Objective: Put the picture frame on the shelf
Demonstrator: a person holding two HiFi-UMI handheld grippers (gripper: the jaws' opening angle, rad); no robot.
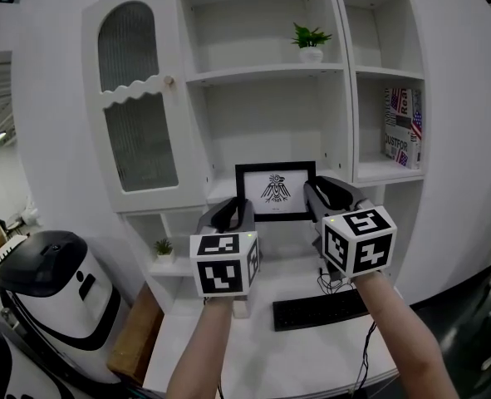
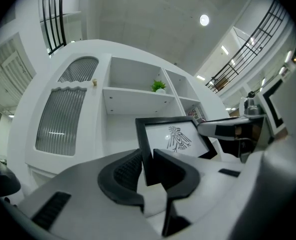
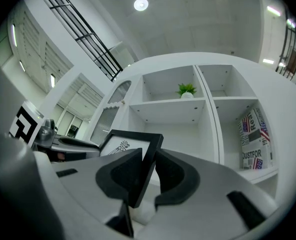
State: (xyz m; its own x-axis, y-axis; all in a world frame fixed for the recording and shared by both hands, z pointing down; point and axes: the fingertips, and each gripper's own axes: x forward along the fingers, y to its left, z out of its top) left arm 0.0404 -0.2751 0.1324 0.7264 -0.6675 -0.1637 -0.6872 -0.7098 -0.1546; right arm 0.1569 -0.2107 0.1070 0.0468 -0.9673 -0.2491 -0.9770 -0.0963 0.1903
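Note:
A black picture frame (image 1: 275, 190) with a bird drawing on white hangs upright in the air, in front of the white shelf unit's (image 1: 266, 75) middle compartment. My left gripper (image 1: 242, 213) is shut on the frame's left edge (image 2: 143, 151). At the other side my right gripper (image 1: 314, 198) is shut on the right edge (image 3: 149, 164). Both grippers reach forward at about the same height, with the frame between them. In the left gripper view the right gripper (image 2: 233, 129) shows beyond the drawing (image 2: 179, 138).
A small potted plant (image 1: 311, 42) stands on the shelf above, and printed books (image 1: 403, 127) lean in the right compartment. A ribbed-glass cabinet door (image 1: 133, 98) is at left. Below lie a black keyboard (image 1: 316, 310) on a white desk, a second small plant (image 1: 164, 248) and a white machine (image 1: 58, 293).

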